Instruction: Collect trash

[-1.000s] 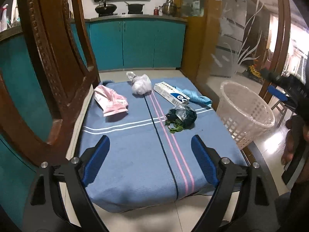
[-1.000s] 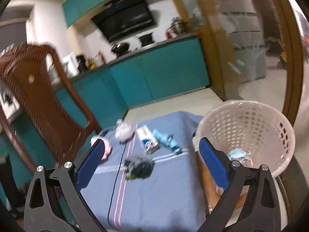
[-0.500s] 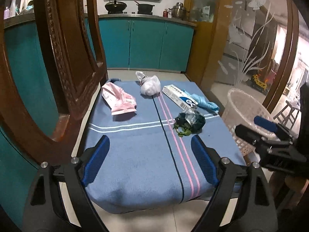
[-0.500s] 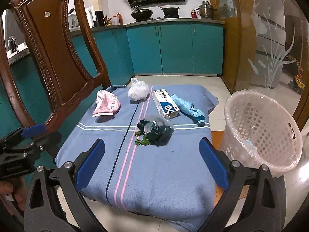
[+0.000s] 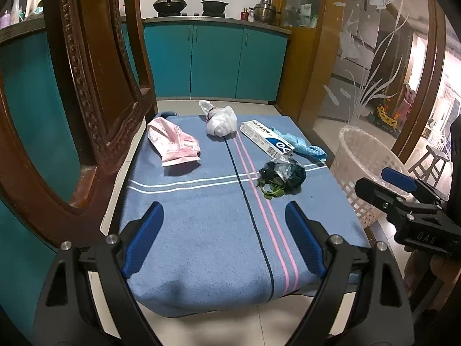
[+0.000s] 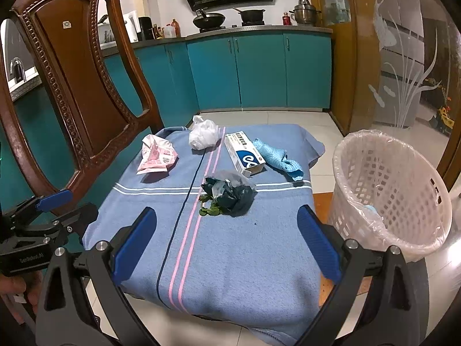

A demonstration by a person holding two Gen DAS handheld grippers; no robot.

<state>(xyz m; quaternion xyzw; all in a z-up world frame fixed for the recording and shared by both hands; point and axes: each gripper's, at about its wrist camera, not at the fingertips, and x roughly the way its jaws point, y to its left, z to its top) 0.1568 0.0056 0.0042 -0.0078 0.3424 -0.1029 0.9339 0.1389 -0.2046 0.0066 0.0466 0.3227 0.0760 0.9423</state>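
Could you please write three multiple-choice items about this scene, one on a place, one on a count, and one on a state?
1. Where is the basket?
A. on the blanket
B. on the floor, right of the blanket
C. under the chair

2. How many trash items lie on the blanket?
A. two
B. five
C. eight

3. What state is the right hand-held gripper in?
A. open and empty
B. shut on the box
C. shut on the cloth

Answers:
1 B, it stands beside the blanket's right edge.
2 B, pink packet, white bag, box, blue cloth, dark bag.
3 A, its fingers are spread with nothing between.
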